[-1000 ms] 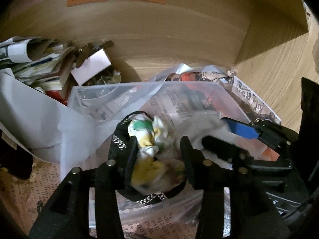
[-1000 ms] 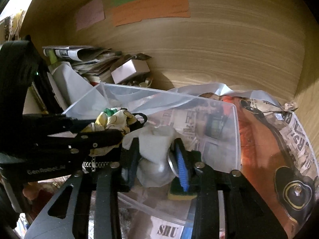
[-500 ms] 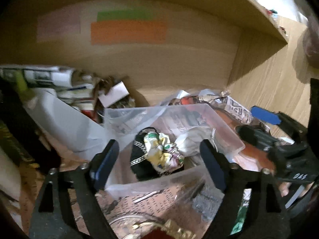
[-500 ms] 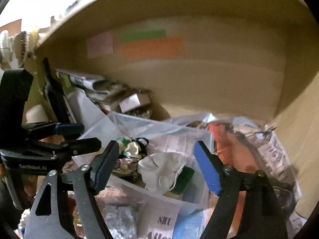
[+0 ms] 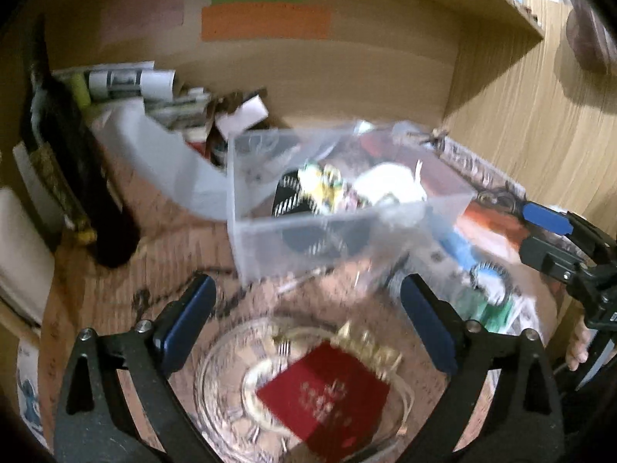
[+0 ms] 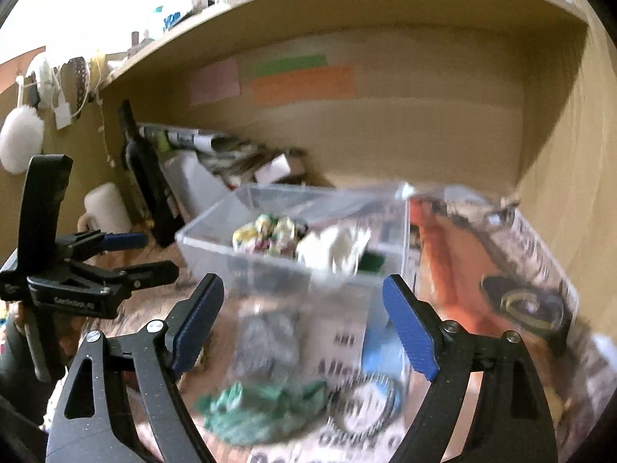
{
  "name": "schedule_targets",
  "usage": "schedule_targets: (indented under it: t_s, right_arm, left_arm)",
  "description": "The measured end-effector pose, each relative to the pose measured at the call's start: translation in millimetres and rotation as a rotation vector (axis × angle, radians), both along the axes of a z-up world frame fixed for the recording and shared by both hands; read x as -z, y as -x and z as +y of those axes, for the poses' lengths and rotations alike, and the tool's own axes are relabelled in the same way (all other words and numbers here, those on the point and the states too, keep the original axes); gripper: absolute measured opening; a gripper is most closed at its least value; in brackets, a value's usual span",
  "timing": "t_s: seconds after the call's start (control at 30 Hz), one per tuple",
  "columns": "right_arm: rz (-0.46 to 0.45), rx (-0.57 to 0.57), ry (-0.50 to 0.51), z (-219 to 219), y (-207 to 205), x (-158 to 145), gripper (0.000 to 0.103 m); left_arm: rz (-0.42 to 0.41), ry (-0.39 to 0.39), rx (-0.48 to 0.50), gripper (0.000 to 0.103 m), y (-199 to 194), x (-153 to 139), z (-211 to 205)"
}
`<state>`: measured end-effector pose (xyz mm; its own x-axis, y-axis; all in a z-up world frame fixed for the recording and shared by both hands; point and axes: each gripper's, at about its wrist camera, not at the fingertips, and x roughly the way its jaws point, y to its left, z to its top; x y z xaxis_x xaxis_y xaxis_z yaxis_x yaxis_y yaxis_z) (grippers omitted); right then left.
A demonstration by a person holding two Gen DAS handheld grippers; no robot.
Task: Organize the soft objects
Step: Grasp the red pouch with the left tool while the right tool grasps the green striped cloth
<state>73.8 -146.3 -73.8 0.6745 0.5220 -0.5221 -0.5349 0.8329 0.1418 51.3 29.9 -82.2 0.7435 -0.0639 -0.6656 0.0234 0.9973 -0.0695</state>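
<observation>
Soft yellow-patterned cloth (image 5: 322, 187) and white cloth (image 6: 335, 247) lie in the clear plastic bin (image 5: 246, 212); we hold both grippers' (image 5: 306, 320) (image 6: 304, 316) jaws spread, empty.

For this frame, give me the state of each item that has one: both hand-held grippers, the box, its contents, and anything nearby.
Left hand-held gripper: open, empty.
Right hand-held gripper: open, empty.
Clear plastic storage box: lidless, upright.
Yellow-green patterned cloth bundle: lying inside the box.
White crumpled cloth: inside the box, beside the bundle.
Green crumpled cloth: outside the box, on the newspaper.
Dark glass bottle: standing upright.
Cut-glass dish: holding a red card.
</observation>
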Motion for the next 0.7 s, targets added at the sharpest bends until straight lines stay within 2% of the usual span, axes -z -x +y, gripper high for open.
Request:
schedule_targets:
  t_s: [0.4,0.53,0.6,0.7]
  right_arm:
    - [0.187,-0.049,0.015,6,22,54,0.083]
    - [0.225,-0.085,0.031,13,24,66,0.068]
    - [0.218,-0.078,0.028,12,24,68,0.064]
    - [0.217,-0.08,0.015,10,24,67,0.051]
  left_arm:
    - [0.139,0.074,-0.034,0.098,16,56,9]
    - [0.129,0.047,-0.025,0.098,21,61,5]
    - [0.122,0.044,-0.007,0.098,23,62,0]
    - [0.109,0.036,0.007,0.097,25,64,-6]
